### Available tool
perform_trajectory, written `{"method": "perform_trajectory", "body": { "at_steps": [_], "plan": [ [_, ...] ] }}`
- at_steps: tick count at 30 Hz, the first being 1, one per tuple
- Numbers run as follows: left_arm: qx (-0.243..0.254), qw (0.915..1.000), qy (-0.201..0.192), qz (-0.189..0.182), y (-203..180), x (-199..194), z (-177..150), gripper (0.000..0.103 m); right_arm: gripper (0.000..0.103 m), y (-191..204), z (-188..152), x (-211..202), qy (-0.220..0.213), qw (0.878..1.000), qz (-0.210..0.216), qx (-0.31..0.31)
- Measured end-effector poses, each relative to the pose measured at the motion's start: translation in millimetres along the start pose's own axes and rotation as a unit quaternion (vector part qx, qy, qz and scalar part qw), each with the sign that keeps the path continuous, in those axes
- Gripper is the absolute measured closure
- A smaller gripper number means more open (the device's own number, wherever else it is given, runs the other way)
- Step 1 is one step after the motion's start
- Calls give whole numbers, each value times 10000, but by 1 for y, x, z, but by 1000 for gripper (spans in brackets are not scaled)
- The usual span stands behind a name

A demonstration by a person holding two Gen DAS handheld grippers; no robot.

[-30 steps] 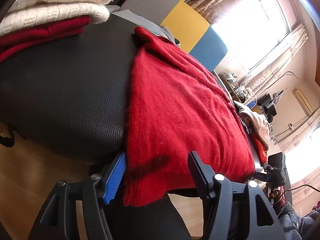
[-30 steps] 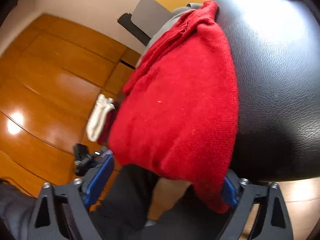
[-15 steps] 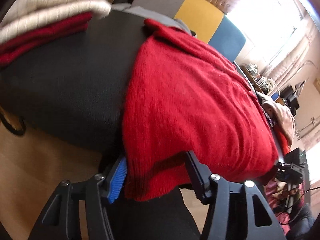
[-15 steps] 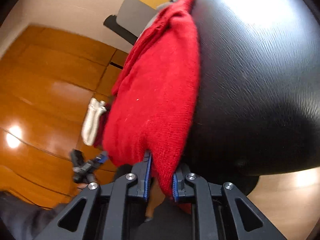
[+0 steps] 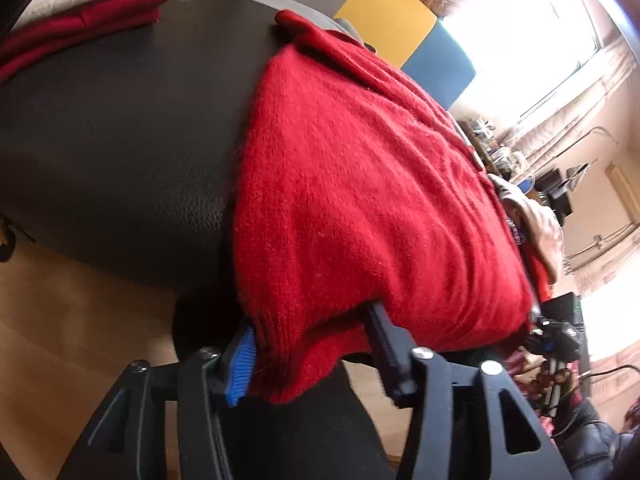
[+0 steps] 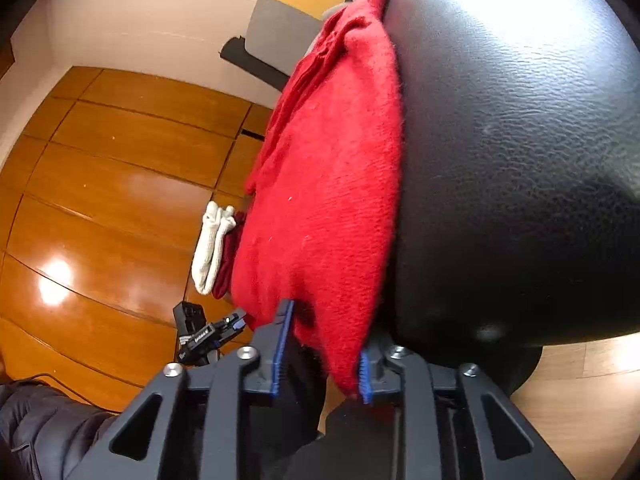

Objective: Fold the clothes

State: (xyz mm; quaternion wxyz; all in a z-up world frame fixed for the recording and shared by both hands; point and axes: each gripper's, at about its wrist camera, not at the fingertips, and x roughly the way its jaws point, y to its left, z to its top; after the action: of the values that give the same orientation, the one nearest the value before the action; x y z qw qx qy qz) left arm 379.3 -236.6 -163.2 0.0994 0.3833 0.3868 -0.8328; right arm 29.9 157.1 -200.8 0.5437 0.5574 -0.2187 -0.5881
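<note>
A red knitted sweater [image 5: 360, 184] lies on a black leather seat [image 5: 120, 140], its near hem hanging over the front edge. My left gripper [image 5: 312, 356] is open, its fingers on either side of one hem corner. In the right wrist view the sweater [image 6: 328, 208] drapes along the seat's left side [image 6: 520, 160]. My right gripper [image 6: 322, 356] is open with the other hem corner hanging between its fingers.
A stack of folded cream and dark red knitwear [image 5: 92, 4] sits at the far left of the seat. Other clothes [image 5: 532, 224] lie past the sweater on the right. A cream and red garment [image 6: 216, 248] hangs over the wooden floor [image 6: 100, 184].
My right gripper shut on the hem corner half a second ago and has opened again. My left gripper has moved in closer around its corner and stays open.
</note>
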Motion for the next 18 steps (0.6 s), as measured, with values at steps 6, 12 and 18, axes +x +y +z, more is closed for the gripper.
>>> {"method": "perform_trajectory", "body": {
  "at_steps": [6,12,18],
  "plan": [
    [-191,9995,121,-236,3,3,0,70,95,28,0,5,124,9911,-1153,-651],
    [-160,9980,575,-212,-6,17,4,88,96,34,1,6,155,9851,-1470,-880],
    [-147,9949,86,-994,-17,-16,11,93,95,48,1,4,23,9847,-1448,-966]
  ]
}}
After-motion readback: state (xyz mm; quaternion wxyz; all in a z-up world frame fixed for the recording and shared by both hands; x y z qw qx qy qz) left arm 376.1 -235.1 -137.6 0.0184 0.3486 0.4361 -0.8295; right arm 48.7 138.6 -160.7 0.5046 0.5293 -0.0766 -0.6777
